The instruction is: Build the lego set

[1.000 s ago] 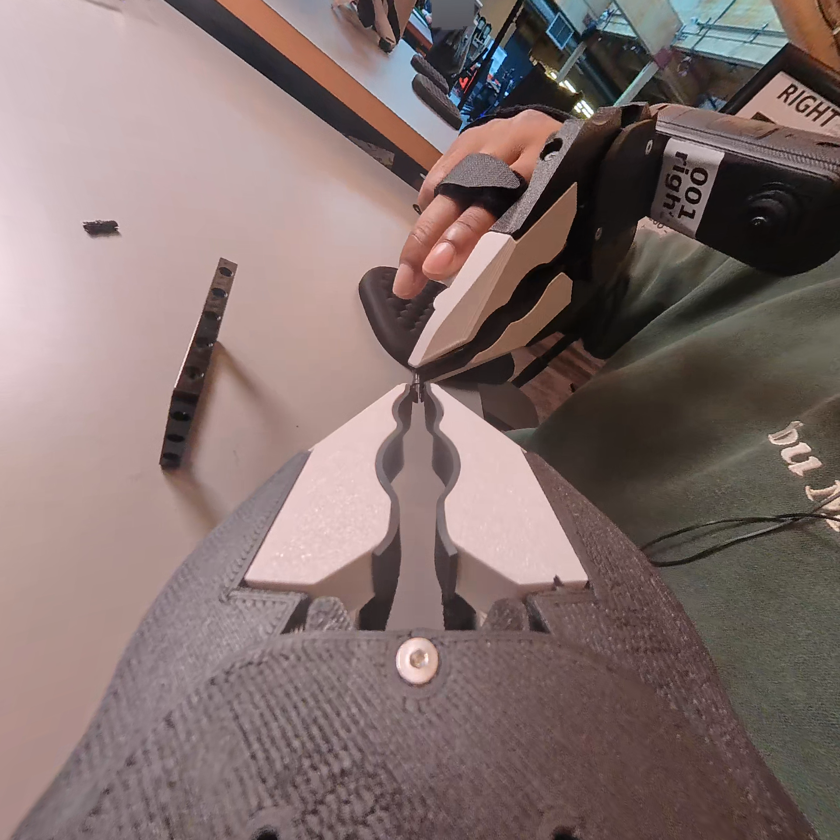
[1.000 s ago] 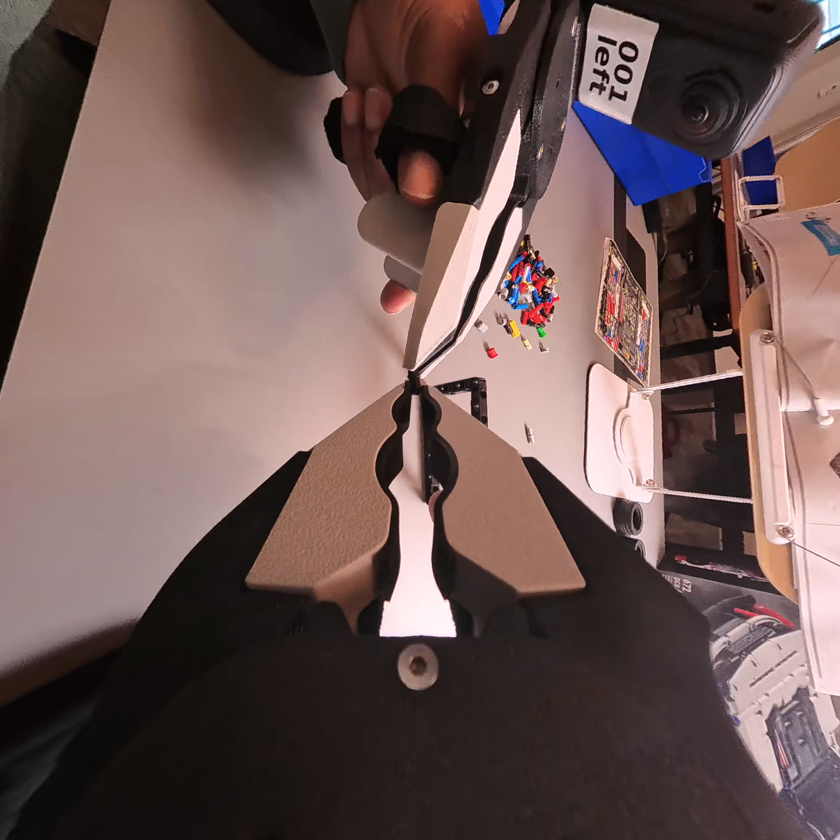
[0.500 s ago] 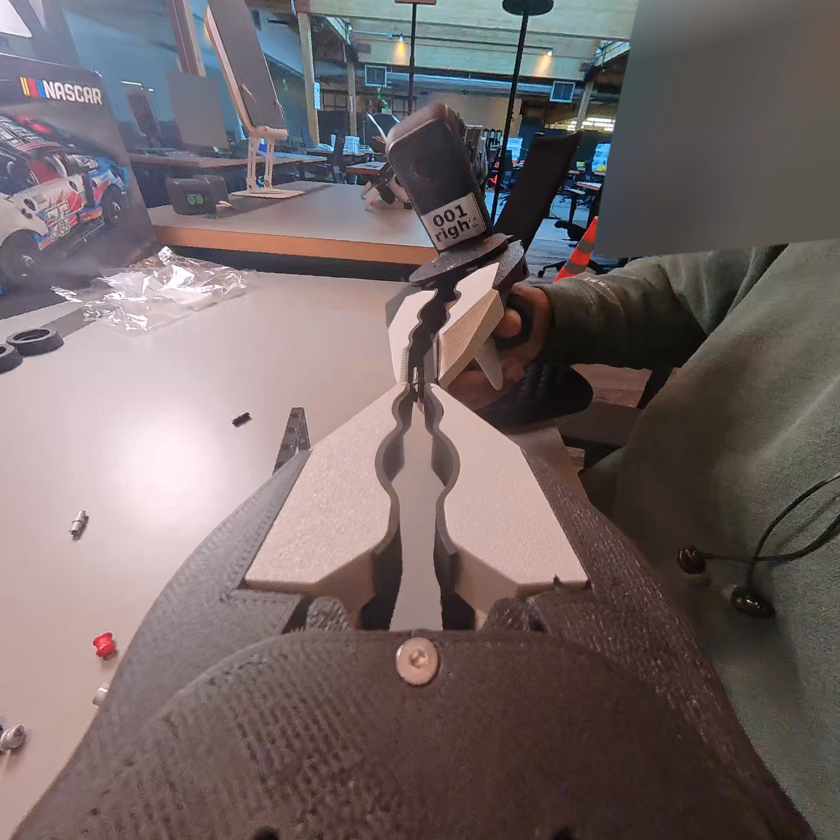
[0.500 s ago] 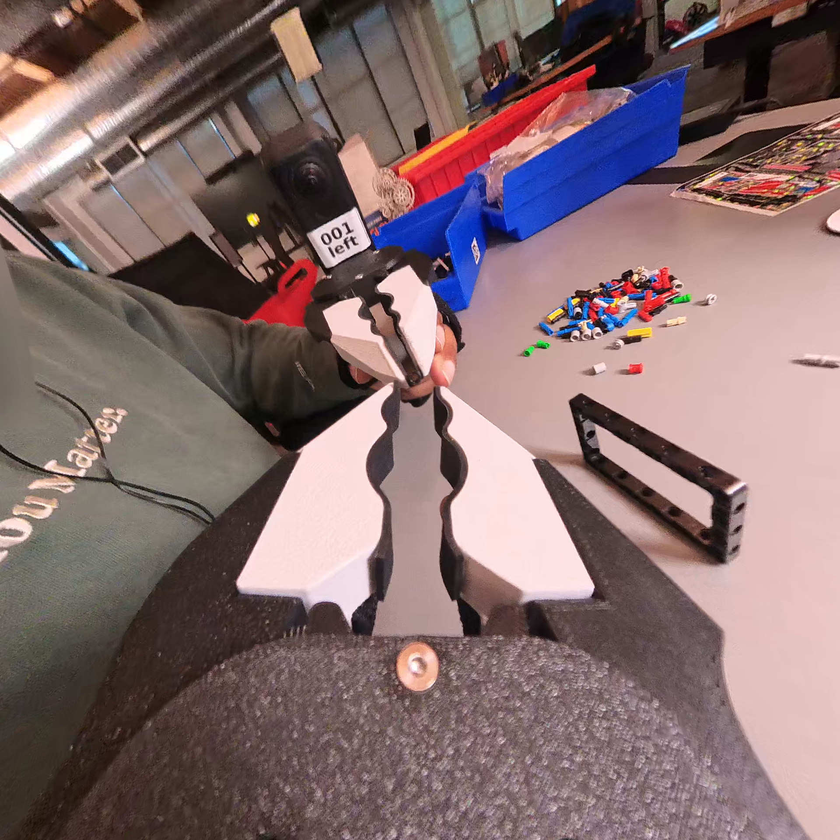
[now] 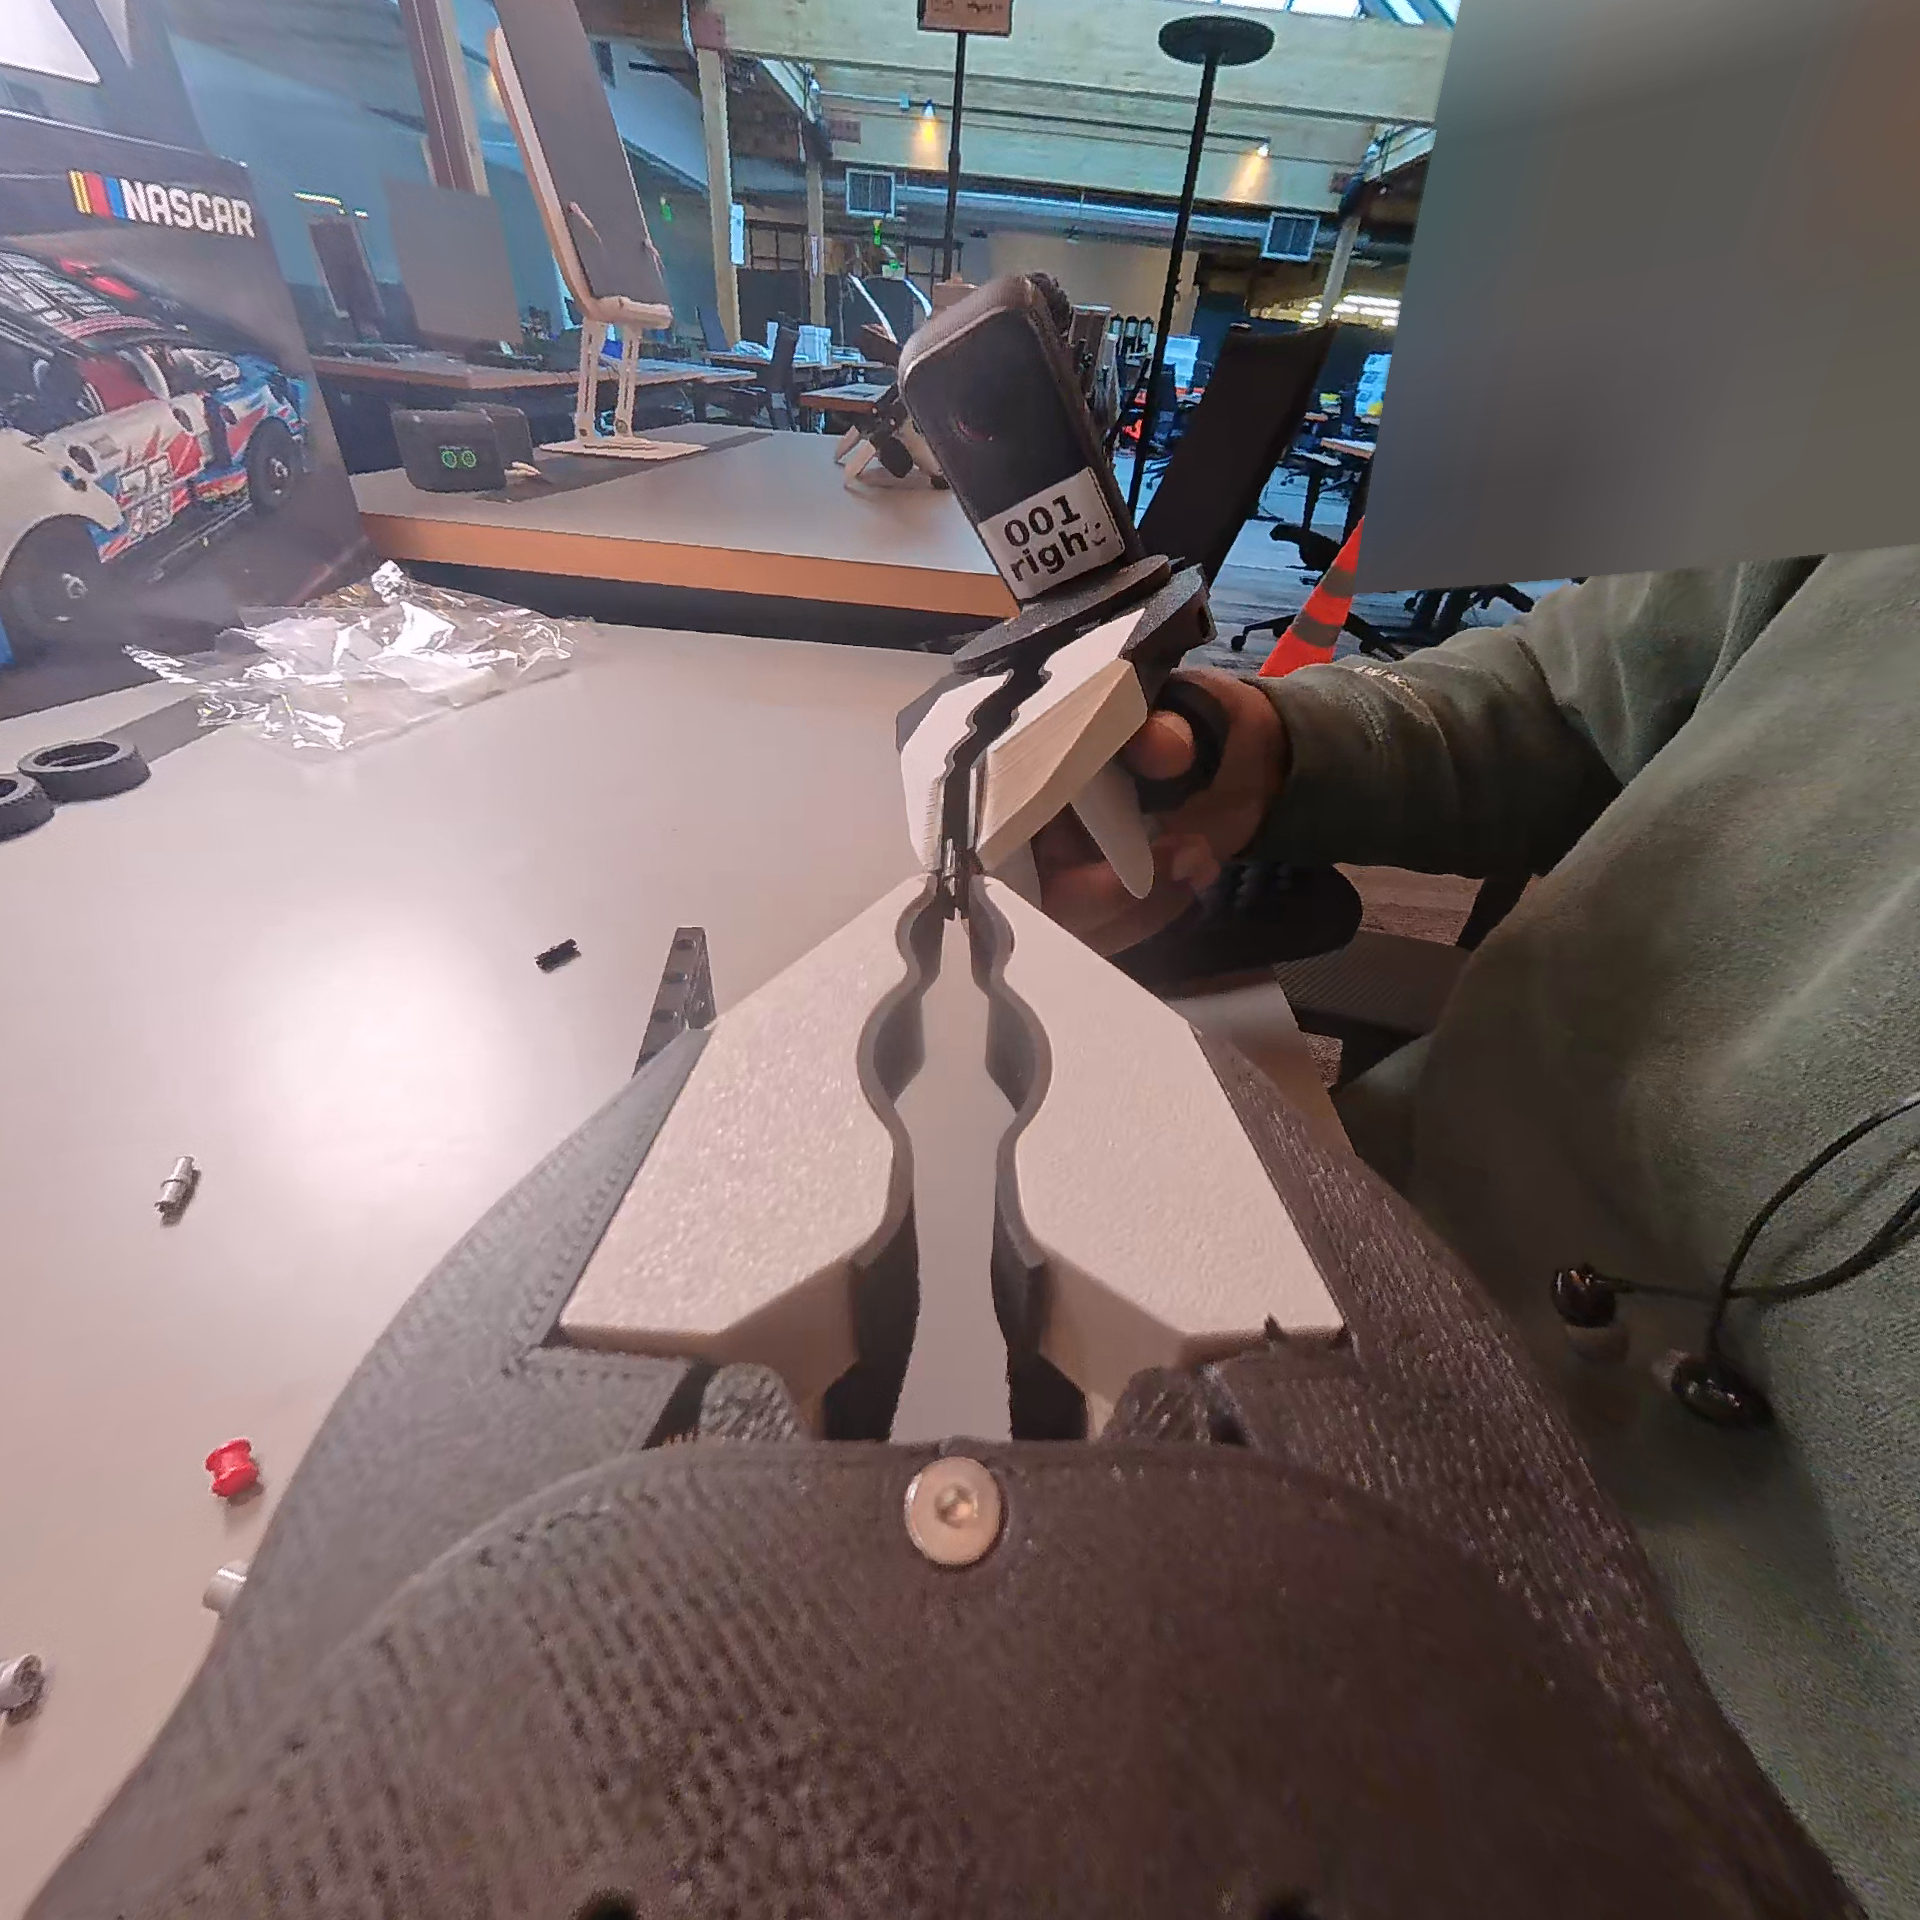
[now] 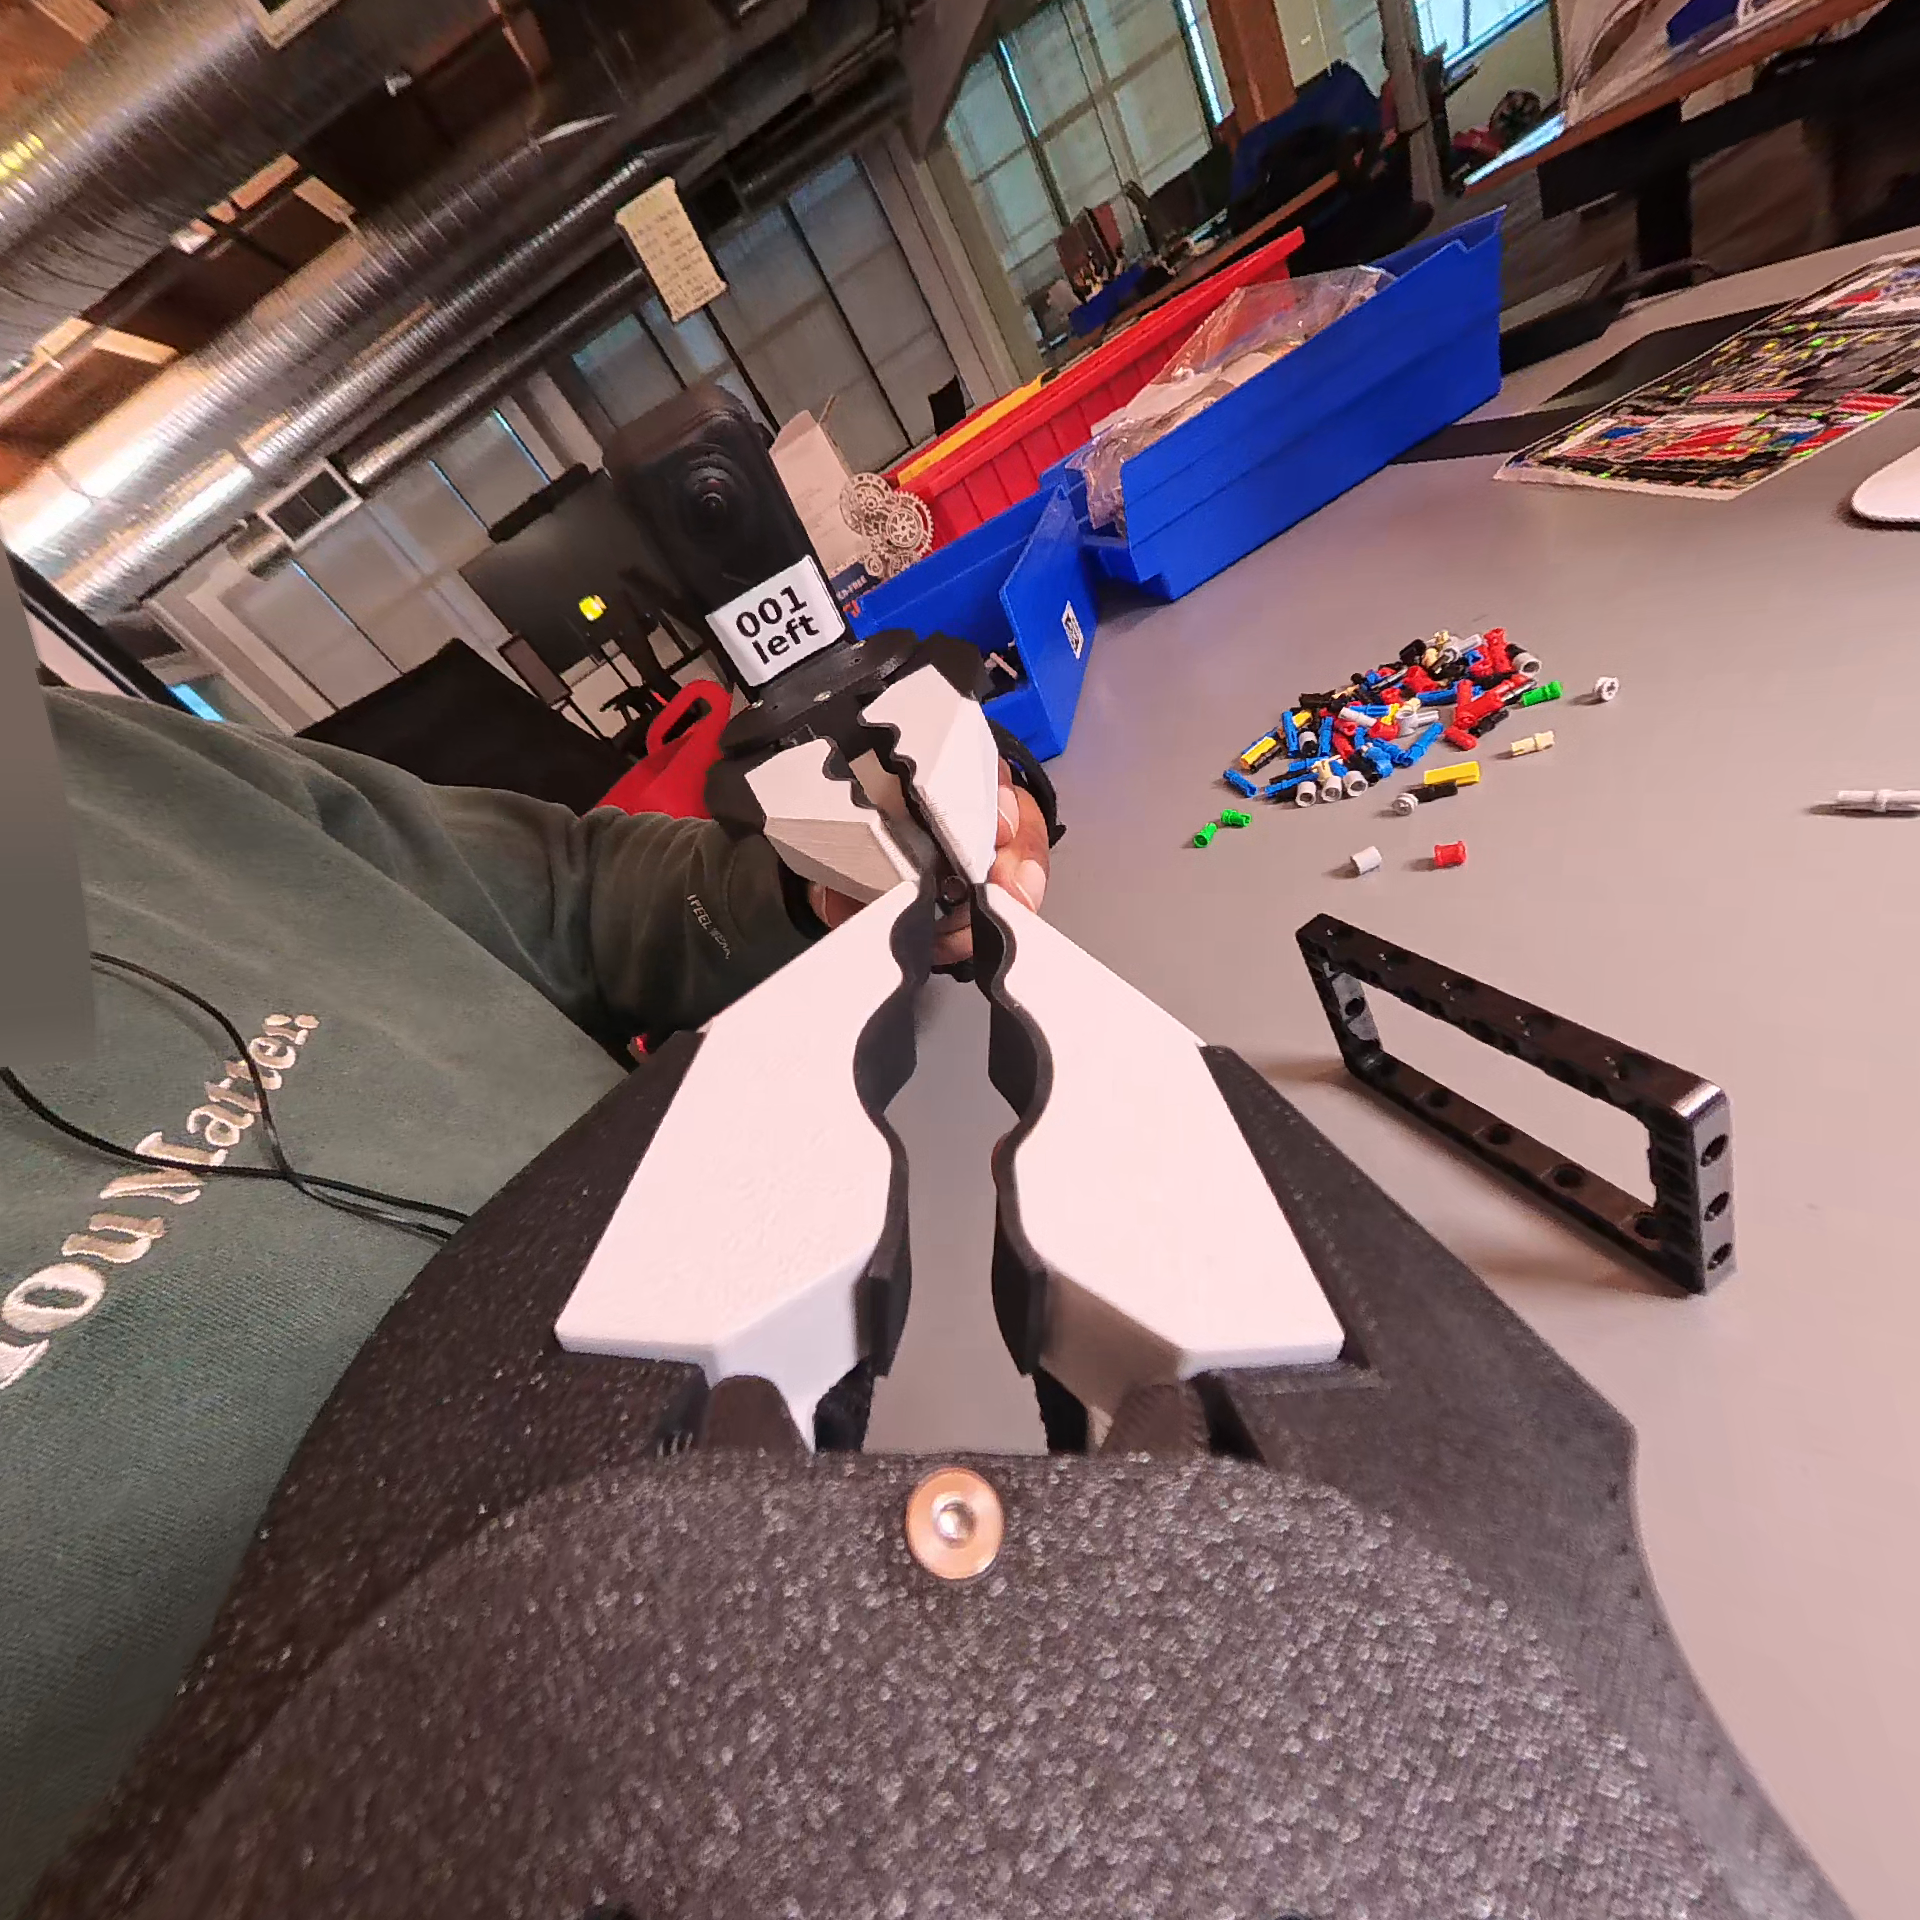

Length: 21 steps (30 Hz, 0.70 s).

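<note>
My left gripper (image 5: 948,906) and right gripper (image 6: 950,912) meet tip to tip above the grey table's (image 5: 416,1039) near edge. A small dark pin (image 5: 948,865) sits where the tips meet, and both pairs of jaws are closed narrowly on it. It also shows in the right wrist view (image 6: 951,890). The right gripper (image 5: 951,854) points down at mine in the left wrist view, and the left gripper (image 6: 938,875) does so in the right wrist view. A black rectangular lego frame (image 6: 1507,1091) stands on edge on the table, also partly seen in the left wrist view (image 5: 681,997).
A pile of small coloured lego pieces (image 6: 1382,727) lies beyond the frame, with blue bins (image 6: 1299,416) and a printed sheet (image 6: 1745,416) behind. Loose pins (image 5: 558,953), a red piece (image 5: 231,1467), tyres (image 5: 83,769), a plastic bag (image 5: 343,655) and the set's box (image 5: 125,416) are at left. The person's torso is close. My two grippers' fingertips are within a few centimetres of each other. The red piece (image 5: 231,1467) is about equally far from each gripper, around 20 cm. Seen from the right wrist view (image 6: 1440,854) as well.
Both grippers have swung from a tilted pose to level, staying tip to tip. The right gripper's jaws have narrowed since half a second ago.
</note>
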Available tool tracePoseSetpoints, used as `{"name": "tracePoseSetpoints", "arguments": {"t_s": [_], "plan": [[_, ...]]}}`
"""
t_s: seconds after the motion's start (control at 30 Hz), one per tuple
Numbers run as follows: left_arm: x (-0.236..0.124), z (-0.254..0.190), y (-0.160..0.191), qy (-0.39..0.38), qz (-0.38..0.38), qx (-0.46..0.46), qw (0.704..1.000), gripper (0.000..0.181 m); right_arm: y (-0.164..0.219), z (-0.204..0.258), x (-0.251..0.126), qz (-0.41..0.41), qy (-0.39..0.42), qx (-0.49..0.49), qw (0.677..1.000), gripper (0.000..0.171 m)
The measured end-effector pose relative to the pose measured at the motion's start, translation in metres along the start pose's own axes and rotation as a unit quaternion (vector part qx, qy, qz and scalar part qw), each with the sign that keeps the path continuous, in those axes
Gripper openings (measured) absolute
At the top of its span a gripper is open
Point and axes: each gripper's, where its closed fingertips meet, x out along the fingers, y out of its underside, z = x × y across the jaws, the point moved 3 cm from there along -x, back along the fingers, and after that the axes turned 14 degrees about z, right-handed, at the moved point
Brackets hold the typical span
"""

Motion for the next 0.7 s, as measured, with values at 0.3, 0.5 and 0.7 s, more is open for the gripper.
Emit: {"name": "tracePoseSetpoints", "arguments": {"t_s": [0.3,0.5,0.7], "plan": [[-0.0009,0.0010,-0.0002,0.002,-0.002,-0.006,1.000,0.002,-0.0009,0.0007,0.0013,-0.008,0.000,-0.002,1.000,0.004],[-0.0007,0.0014,0.0000,0.003,-0.003,-0.008,1.000,0.002,-0.0015,-0.0004,0.0017,-0.013,0.002,-0.002,1.000,0.002],[-0.0003,0.0023,0.0016,0.005,0.004,-0.011,1.000,0.002,-0.0005,-0.0015,0.0027,-0.012,0.010,-0.006,1.000,0.001]]}}
